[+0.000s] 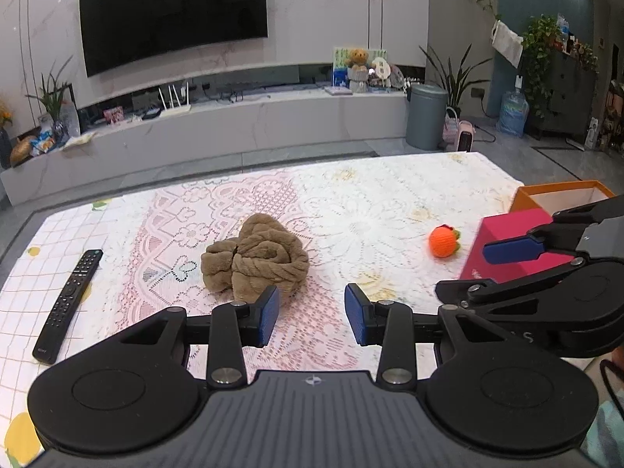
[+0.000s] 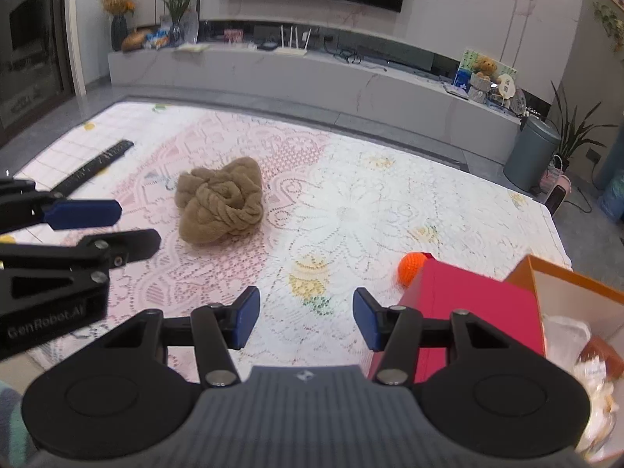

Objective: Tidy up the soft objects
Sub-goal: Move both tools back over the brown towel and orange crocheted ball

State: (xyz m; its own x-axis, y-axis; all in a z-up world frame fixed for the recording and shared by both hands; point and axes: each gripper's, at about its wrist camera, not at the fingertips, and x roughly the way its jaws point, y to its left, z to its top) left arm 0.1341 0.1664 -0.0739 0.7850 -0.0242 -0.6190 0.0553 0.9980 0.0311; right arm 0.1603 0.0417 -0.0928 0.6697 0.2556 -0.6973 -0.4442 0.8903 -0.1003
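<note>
1. The left gripper (image 1: 312, 318) is partly open and holds nothing. Only cloth shows between its blue pads.
2. The right gripper (image 2: 306, 318) is partly open too, and it is empty.
3. The brown scarf (image 1: 255, 259) lies bunched up in the middle of the table (image 1: 390, 195). It sits just ahead of the left gripper and a bit to its left side. The left blue pad (image 1: 269, 319) is very near the scarf's front edge, but I cannot tell if it touches.
4. From the right gripper, the scarf is farther off, ahead and to the left. So the left gripper looks nearer to it.
5. The scarf is a lump, a little wider than it is deep. It has no clear long side to grab.
6. The scarf looks soft, fuzzy and thick, with twisted rope-like folds. It should squash when pinched.
7. The orange ball (image 1: 442, 242) is small, round and knitted. It sits to the right, just beside the pink box (image 2: 475, 304).
8. The orange box (image 2: 561, 277) stands open behind the pink one, with crinkly things inside.
9. A hard black remote (image 1: 68, 304) lies far left.
</note>
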